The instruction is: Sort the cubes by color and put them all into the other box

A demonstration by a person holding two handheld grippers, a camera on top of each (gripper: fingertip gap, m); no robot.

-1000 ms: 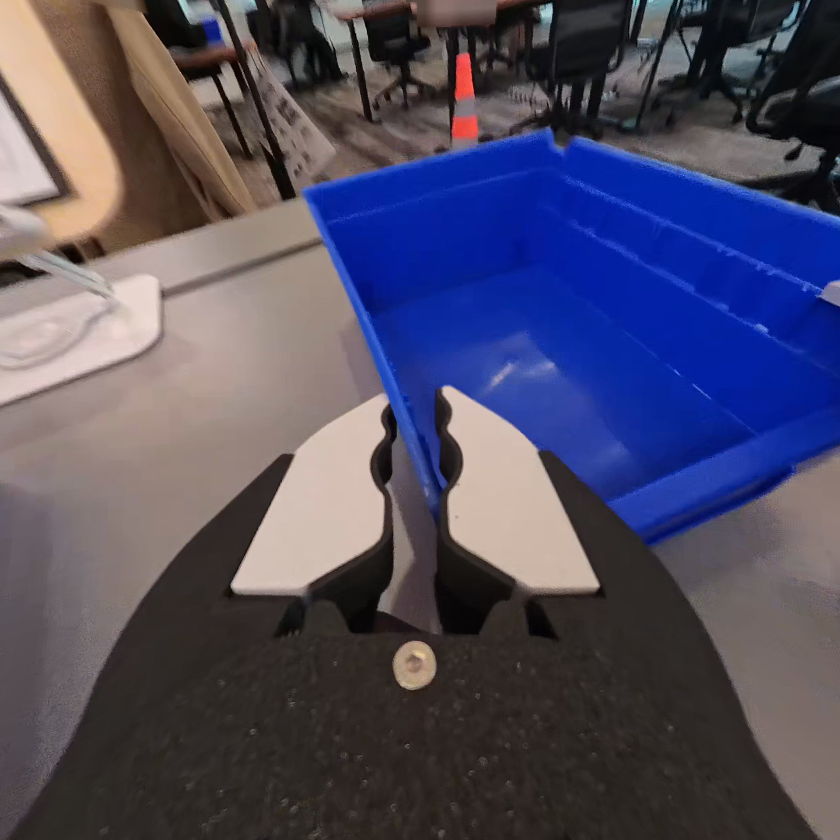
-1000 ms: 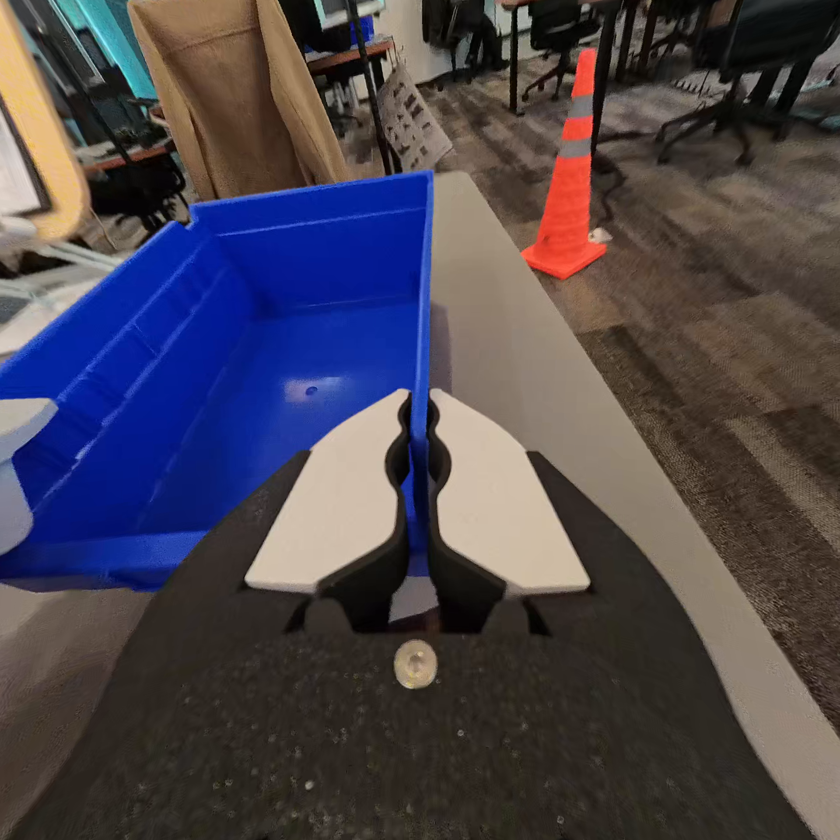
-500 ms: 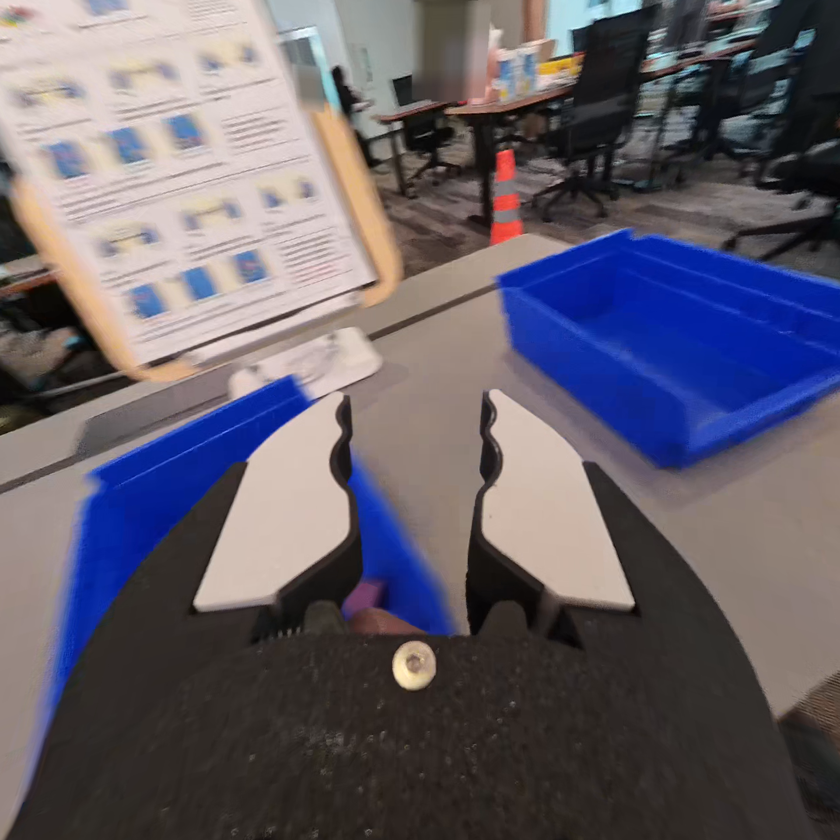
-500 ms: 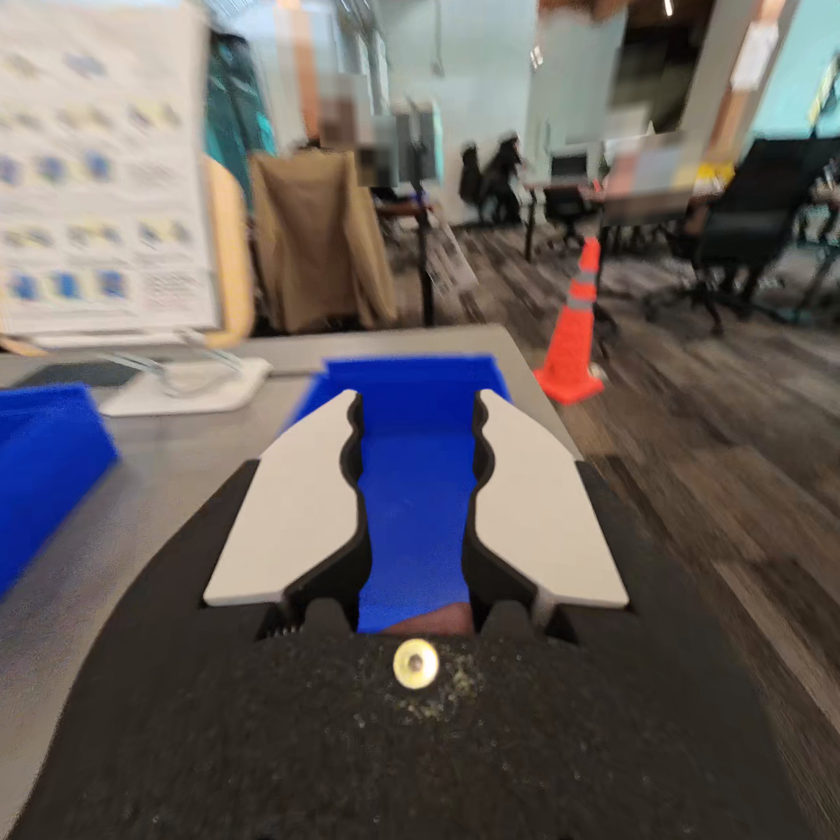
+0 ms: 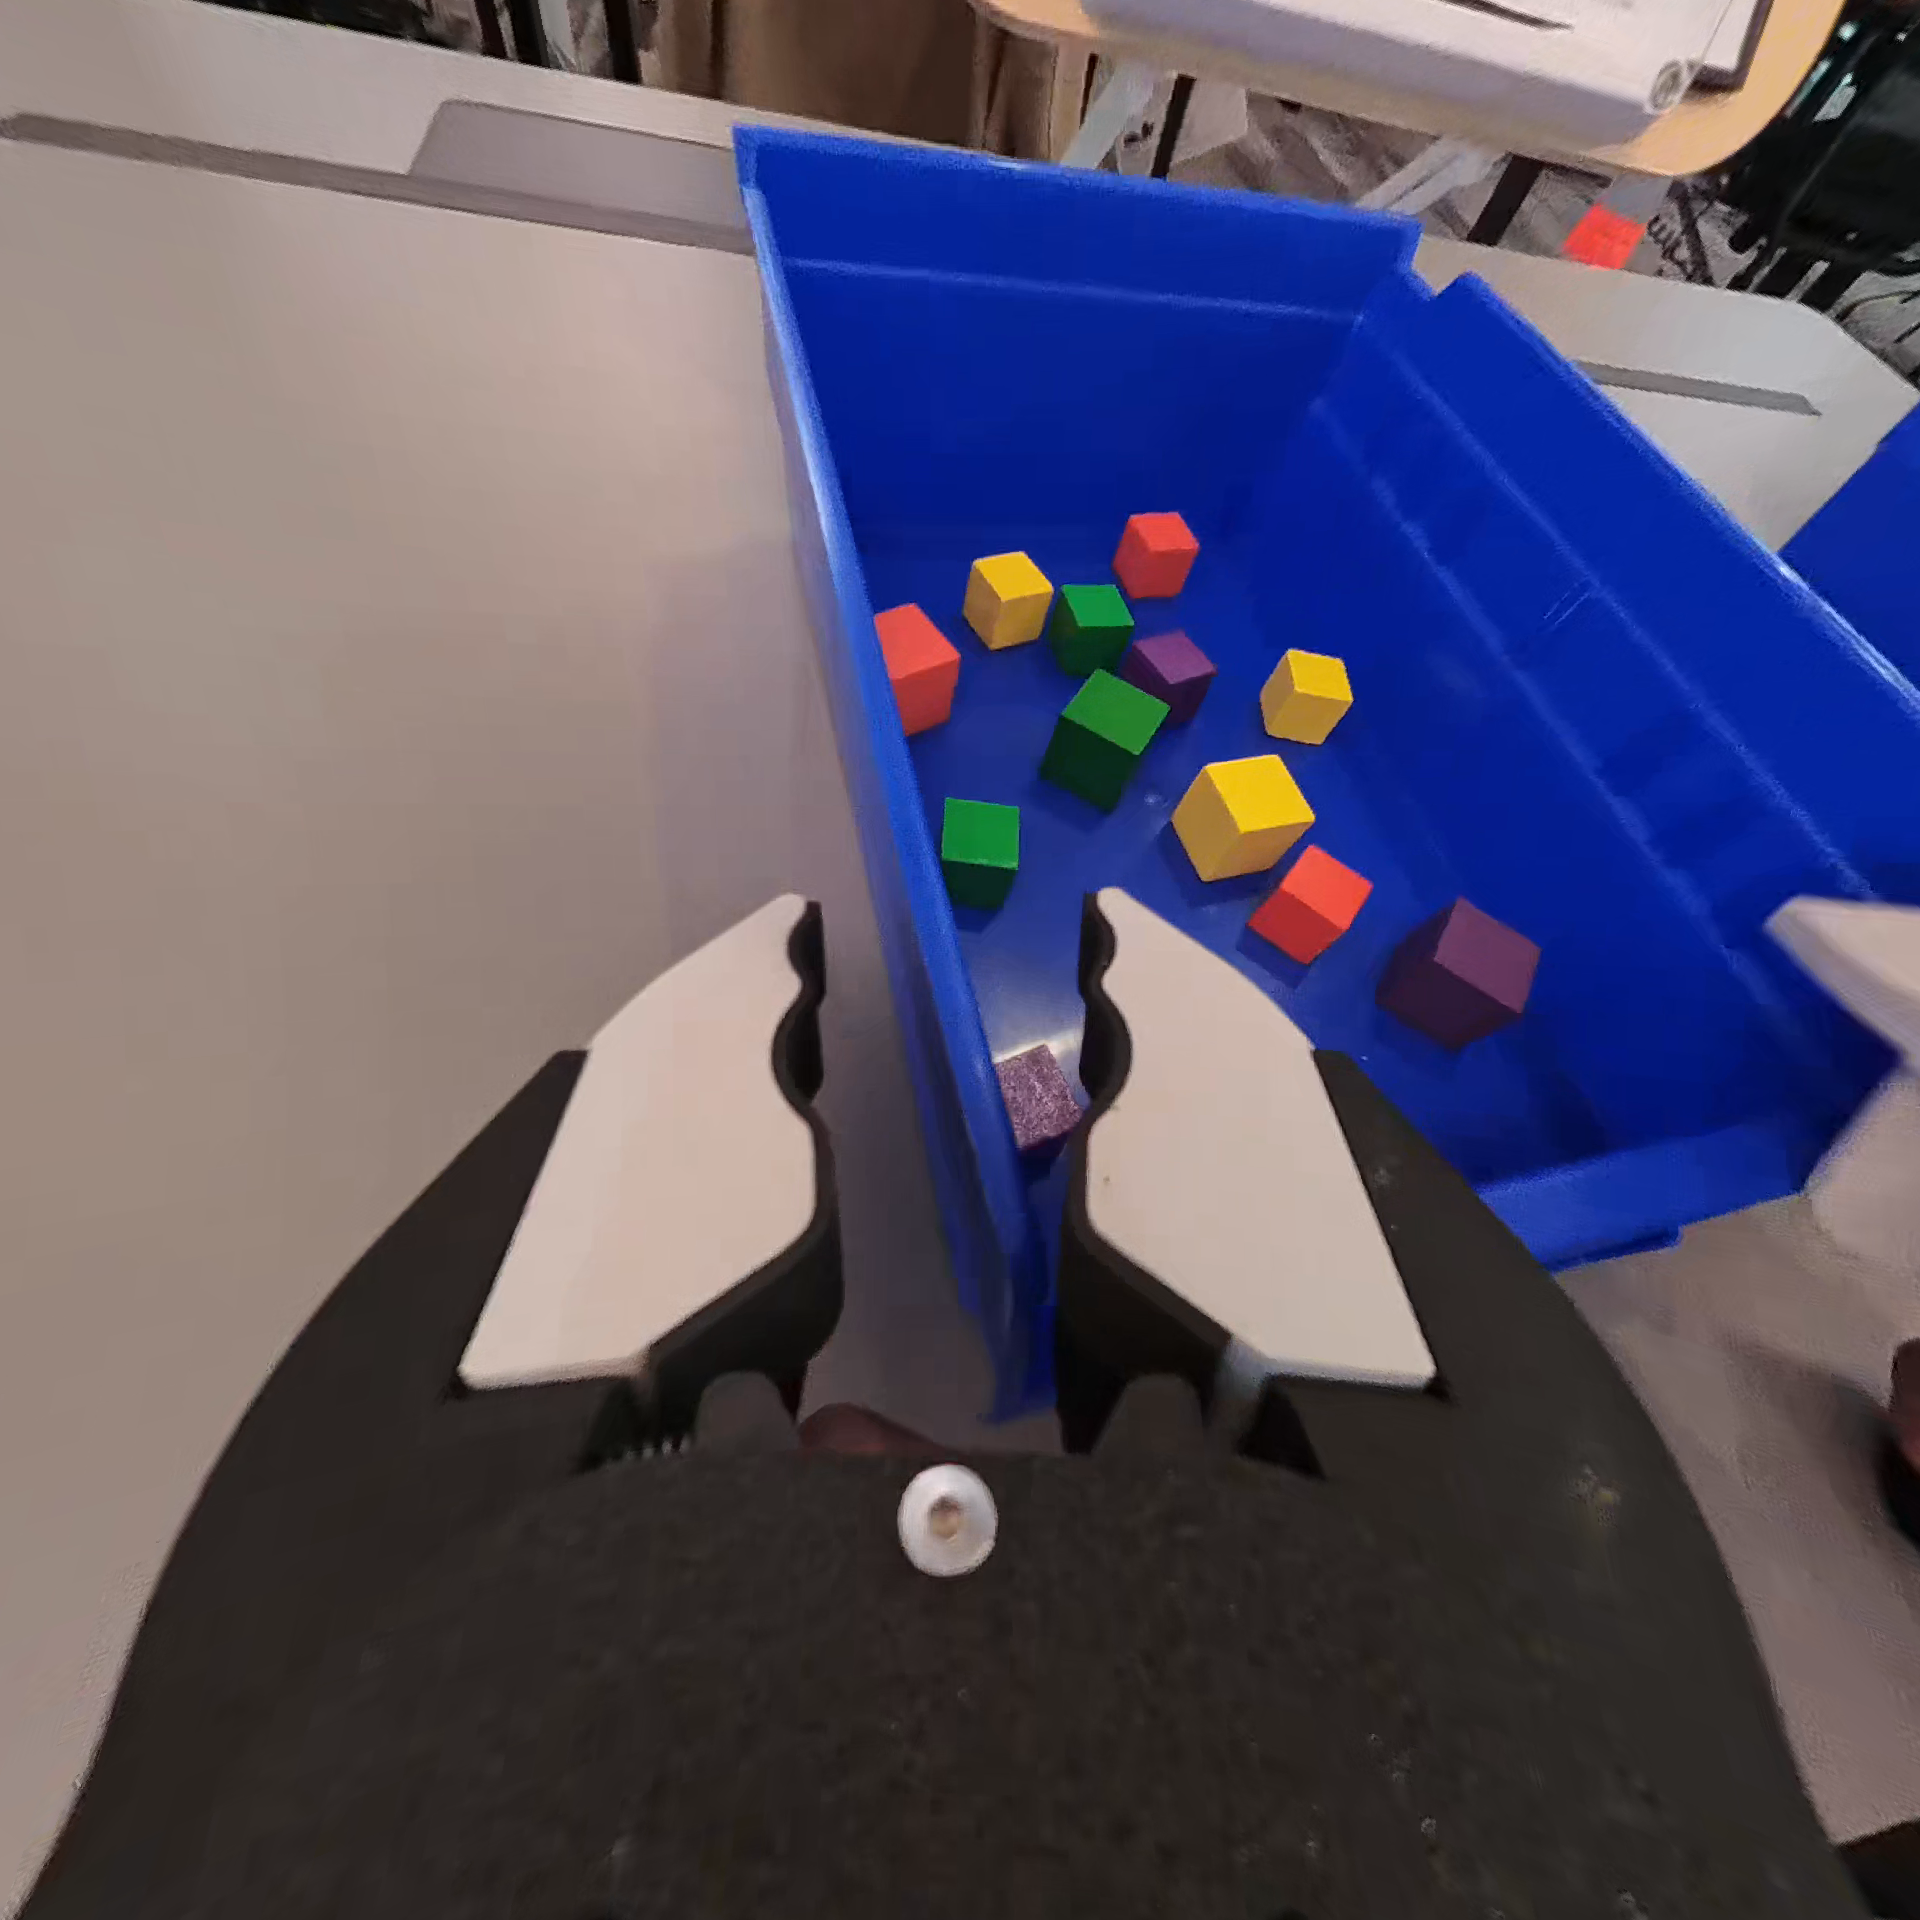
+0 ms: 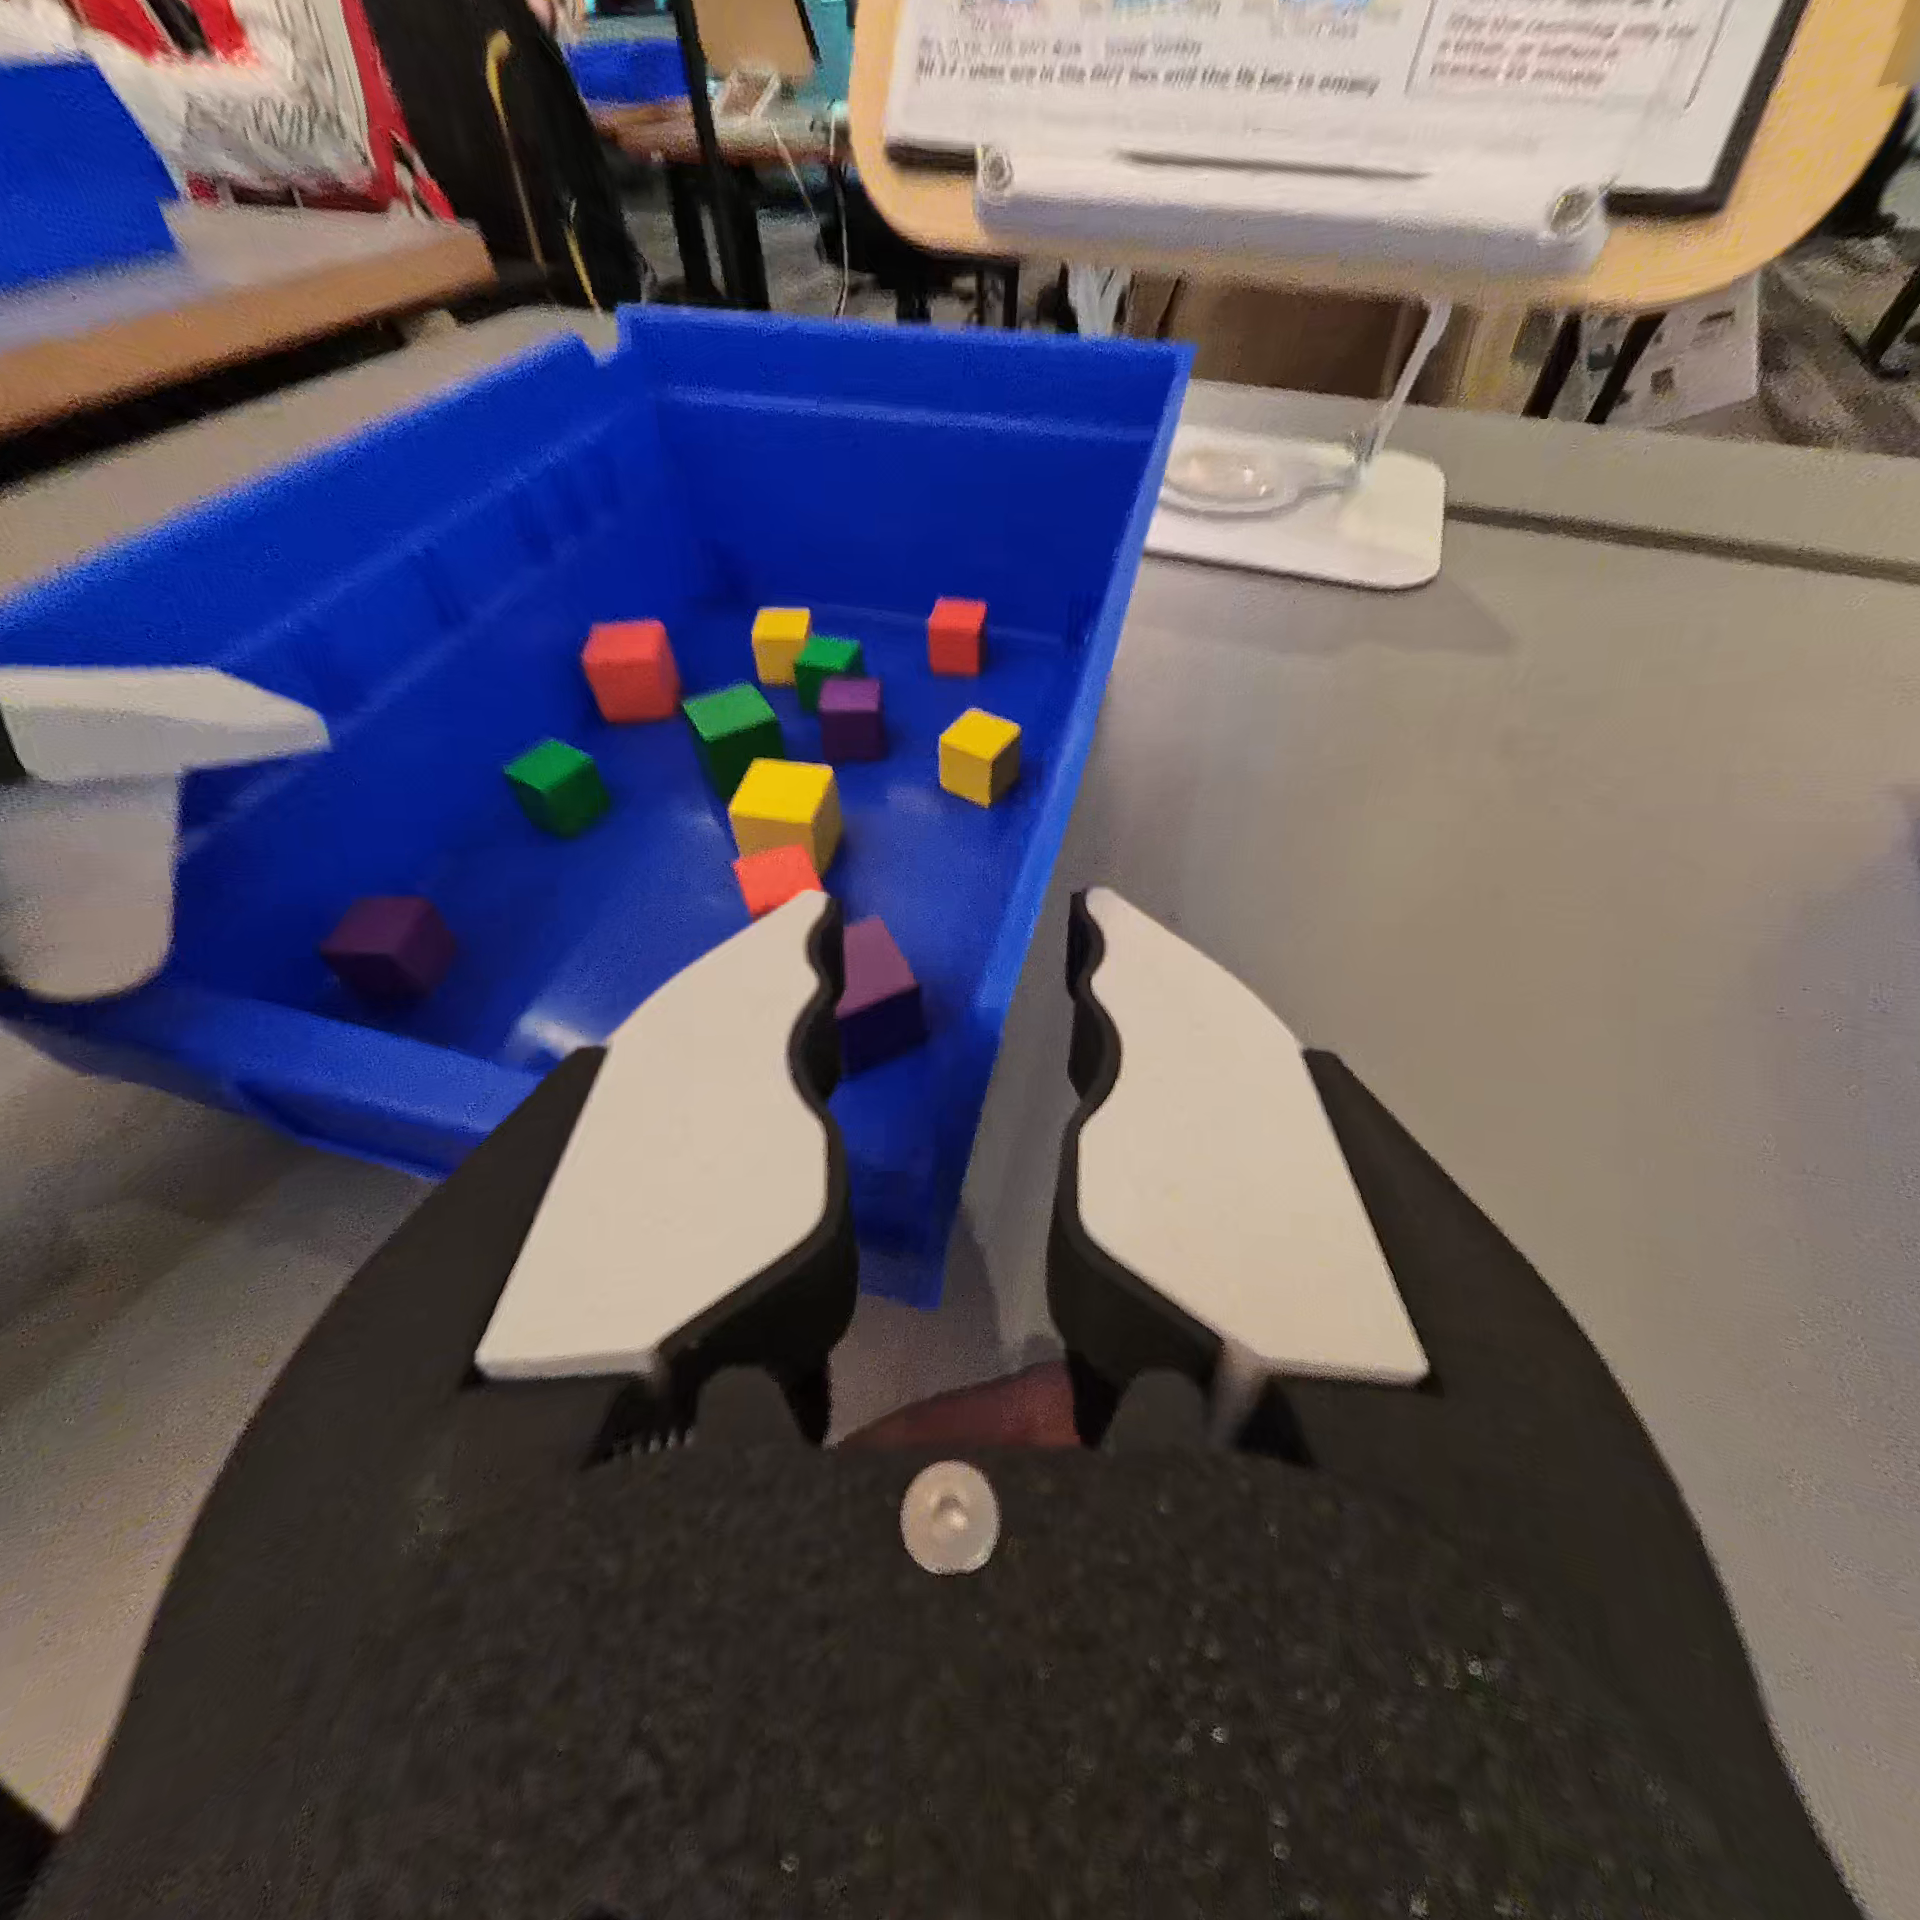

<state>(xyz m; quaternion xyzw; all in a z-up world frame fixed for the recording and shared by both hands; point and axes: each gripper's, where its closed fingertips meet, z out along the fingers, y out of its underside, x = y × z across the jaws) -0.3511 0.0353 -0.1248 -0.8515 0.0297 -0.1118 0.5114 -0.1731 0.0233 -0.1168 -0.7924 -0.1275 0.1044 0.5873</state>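
In the left wrist view, the left gripper (image 5: pixel 951 961) has its jaws spread, one on each side of the left wall of the blue box (image 5: pixel 894 935), not touching it as far as I can see. The cubes (image 5: pixel 1143 727) lie loose on the box floor in the middle of the frame: red, yellow, green and purple ones, mixed. One purple cube (image 5: pixel 1036 1096) sits just beside the inner finger (image 5: pixel 1226 1143). To the left of the wall the grey tabletop (image 5: pixel 364 623) is bare and gives free room. At the right edge a white finger of the other gripper shows.

In the right wrist view, the right gripper (image 6: pixel 948 925) also has its jaws spread, astride the right wall of the same box (image 6: pixel 1081 769). A purple cube (image 6: pixel 878 987) lies near the left fingertip; the picture is a little blurred, so contact is uncertain. The tabletop (image 6: pixel 1507 883) on the right is open.

Half a second ago both grippers pointed out over the table; one second ago they pinched the walls of the empty box.
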